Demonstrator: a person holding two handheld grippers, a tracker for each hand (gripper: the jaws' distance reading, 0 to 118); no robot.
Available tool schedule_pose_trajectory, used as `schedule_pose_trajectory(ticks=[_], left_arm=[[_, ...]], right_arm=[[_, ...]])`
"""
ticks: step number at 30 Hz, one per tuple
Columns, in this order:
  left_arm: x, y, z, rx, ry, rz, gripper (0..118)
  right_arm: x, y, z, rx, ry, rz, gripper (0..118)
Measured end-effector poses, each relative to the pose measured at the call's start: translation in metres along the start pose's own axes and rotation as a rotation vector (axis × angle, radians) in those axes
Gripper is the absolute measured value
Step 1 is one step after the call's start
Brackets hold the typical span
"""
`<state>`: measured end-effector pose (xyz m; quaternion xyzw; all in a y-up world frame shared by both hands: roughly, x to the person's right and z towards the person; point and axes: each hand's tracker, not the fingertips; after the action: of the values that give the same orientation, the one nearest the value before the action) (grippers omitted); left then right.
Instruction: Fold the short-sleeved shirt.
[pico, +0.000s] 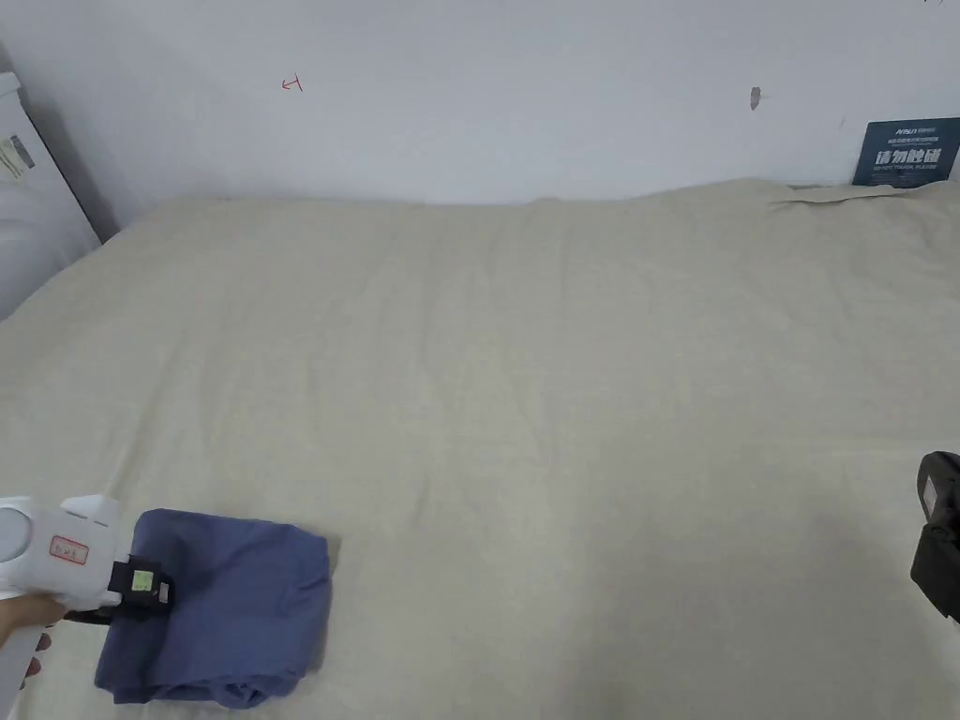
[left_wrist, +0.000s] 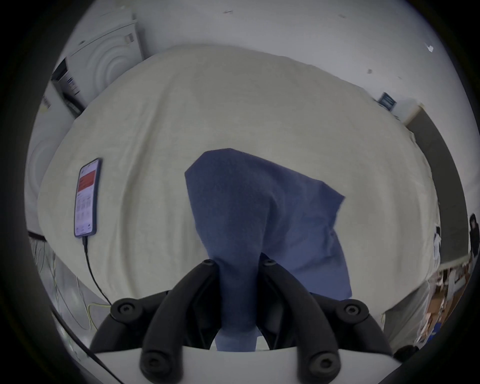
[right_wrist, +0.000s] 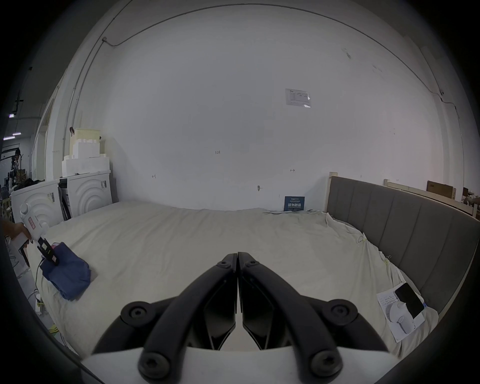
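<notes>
Two grippers are at work over a bed covered with a cream sheet (pico: 525, 375). The left gripper (left_wrist: 237, 270), held at the sheet's near left corner, pinches a bunched edge of the blue shirt (left_wrist: 259, 207): in the left gripper view the cloth runs down between both black jaws, which press on it from either side, and fans out beyond their tips onto the sheet. In the head view the shirt (pico: 225, 619) lies as a compact folded bundle at the lower left, with the left gripper (pico: 141, 586) on its left edge. The right gripper (right_wrist: 237, 256) is well apart from the shirt, hanging above the near right part of the bed; its jaws are pressed together with nothing between them. A phone (left_wrist: 87, 198) with a cable lies on the sheet to the left of the shirt. A blue sign (pico: 906, 154) leans against the white wall at the far right.
</notes>
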<state>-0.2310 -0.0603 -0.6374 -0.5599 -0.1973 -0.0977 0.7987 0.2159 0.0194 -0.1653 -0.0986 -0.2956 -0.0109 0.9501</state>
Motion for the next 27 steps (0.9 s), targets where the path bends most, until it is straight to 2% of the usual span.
schedule_pose_trajectory(ticks=[6,9,13,14,20,27], left_arm=[[0.007,-0.008,-0.023,0.012,0.028,0.015,23],[0.008,-0.012,-0.024,0.026,0.086,0.051,49],[0.005,-0.013,-0.014,0.077,0.116,0.105,111],[0.006,-0.014,-0.007,0.112,0.119,0.108,115],[0.03,-0.021,0.048,0.385,0.126,0.084,115],[0.088,-0.043,0.123,0.724,0.107,-0.041,116]], right_arm=[[-0.005,0.0,-0.005,-0.018,0.001,0.005,1],[-0.004,0.0,-0.005,-0.021,0.011,0.016,1],[0.0,0.001,-0.001,-0.024,0.012,0.012,1],[0.001,0.002,0.0,-0.022,0.01,0.01,1],[0.01,0.011,0.011,-0.003,0.007,0.014,1],[0.024,0.026,0.026,0.047,-0.005,0.031,1]])
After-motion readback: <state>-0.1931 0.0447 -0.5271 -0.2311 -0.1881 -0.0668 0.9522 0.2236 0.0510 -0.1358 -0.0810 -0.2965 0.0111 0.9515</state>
